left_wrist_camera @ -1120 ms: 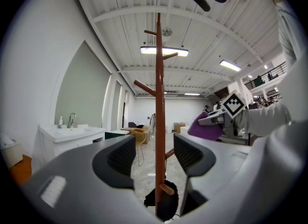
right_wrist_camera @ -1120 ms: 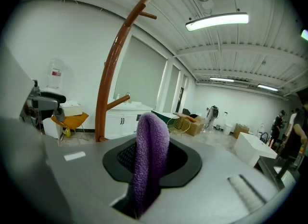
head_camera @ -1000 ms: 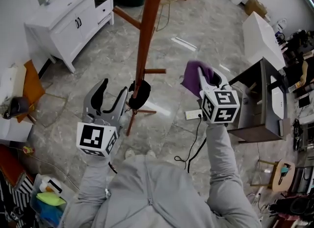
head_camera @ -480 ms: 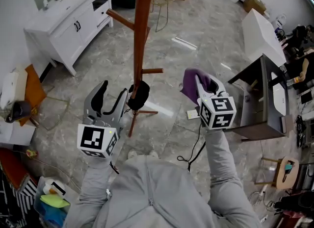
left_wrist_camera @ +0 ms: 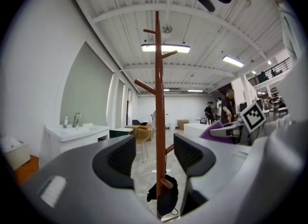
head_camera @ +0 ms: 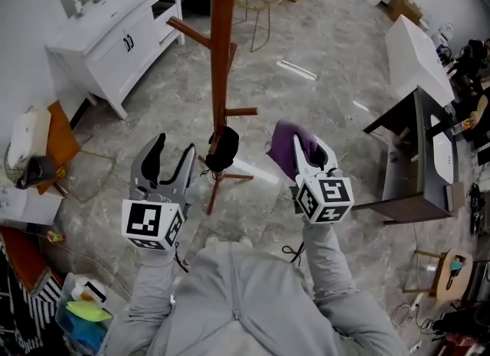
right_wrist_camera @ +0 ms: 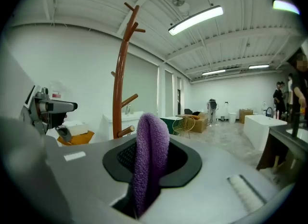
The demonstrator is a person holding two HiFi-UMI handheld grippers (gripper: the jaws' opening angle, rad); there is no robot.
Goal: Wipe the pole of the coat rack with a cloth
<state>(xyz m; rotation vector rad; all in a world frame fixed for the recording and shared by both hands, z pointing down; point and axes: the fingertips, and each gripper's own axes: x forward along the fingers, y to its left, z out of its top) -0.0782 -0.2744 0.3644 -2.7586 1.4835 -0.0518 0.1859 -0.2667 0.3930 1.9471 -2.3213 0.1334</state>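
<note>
Head view: the coat rack pole (head_camera: pixel 223 56) stands upright on the floor (head_camera: pixel 329 56), long axis vertical, farther off than both claws. The left claw (head_camera: pixel 174 149) is spread apart and empty, left of the pole. The right claw (head_camera: pixel 305 148) is clamped on a purple cloth (head_camera: pixel 283 146), right of the pole and clear of it.

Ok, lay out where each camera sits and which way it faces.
Head view: on the person's head, steeply down at the coat rack pole, left gripper, right gripper, grey sleeves.
Left gripper view: on that gripper, along its open jaws toward the pole.
Right gripper view: on that gripper, past its clamped purple cloth.
Shared: all show the pole.
</note>
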